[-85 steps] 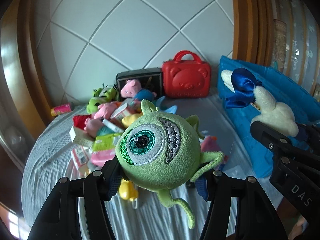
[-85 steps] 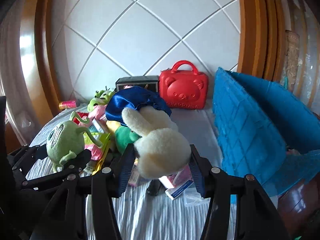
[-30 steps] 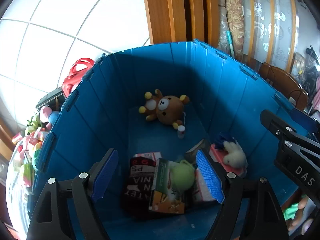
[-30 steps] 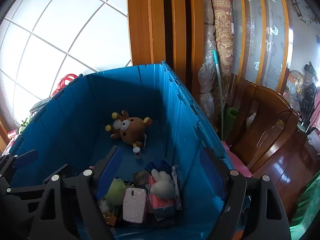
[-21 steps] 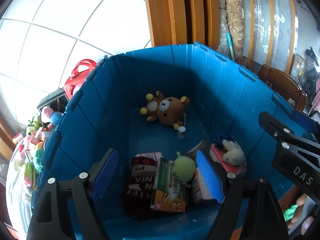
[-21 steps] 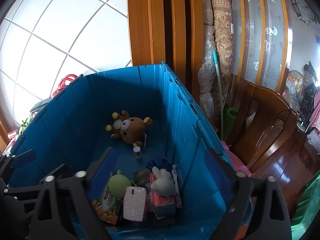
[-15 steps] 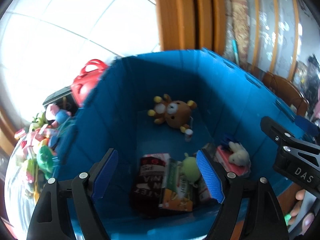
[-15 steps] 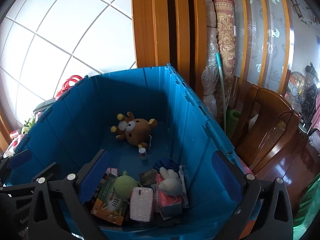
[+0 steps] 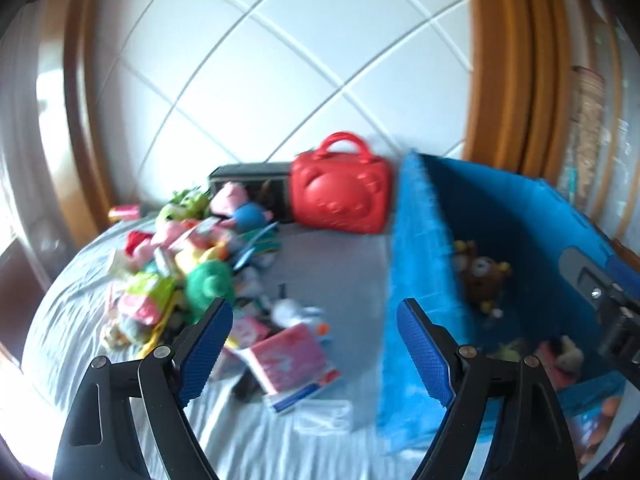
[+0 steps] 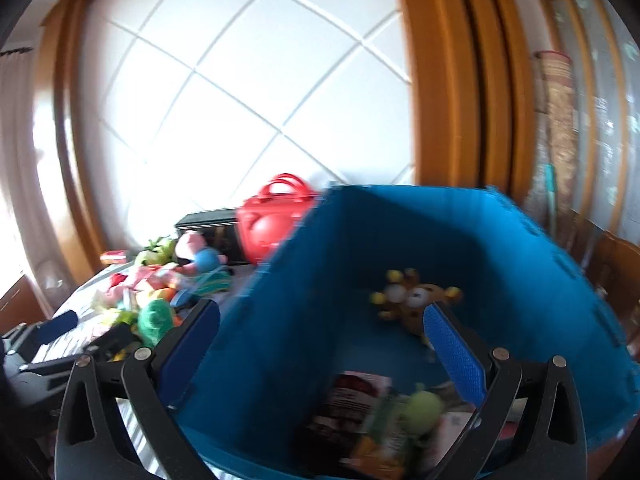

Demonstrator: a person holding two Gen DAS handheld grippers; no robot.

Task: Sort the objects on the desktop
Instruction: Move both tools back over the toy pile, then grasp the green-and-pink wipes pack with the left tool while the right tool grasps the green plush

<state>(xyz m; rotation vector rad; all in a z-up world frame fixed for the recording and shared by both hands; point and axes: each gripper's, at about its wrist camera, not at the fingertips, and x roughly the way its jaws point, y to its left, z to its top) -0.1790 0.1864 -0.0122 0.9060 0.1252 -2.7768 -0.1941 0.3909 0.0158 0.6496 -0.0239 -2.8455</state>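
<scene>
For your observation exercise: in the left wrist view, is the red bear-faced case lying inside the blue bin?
No. The red case stands on the grey cloth outside the blue bin, beside its wall.

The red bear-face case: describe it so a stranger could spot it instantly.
Find the big blue bin beside the grey-covered table. The red case stands against the wall next to it, alone having a looped handle and moulded bear face.

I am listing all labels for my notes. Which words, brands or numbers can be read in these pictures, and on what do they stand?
None can be read.
Pink box on the cloth: print blurred.
Dark pack in the blue bin: print blurred.
Green carton beside it: print blurred.
</scene>
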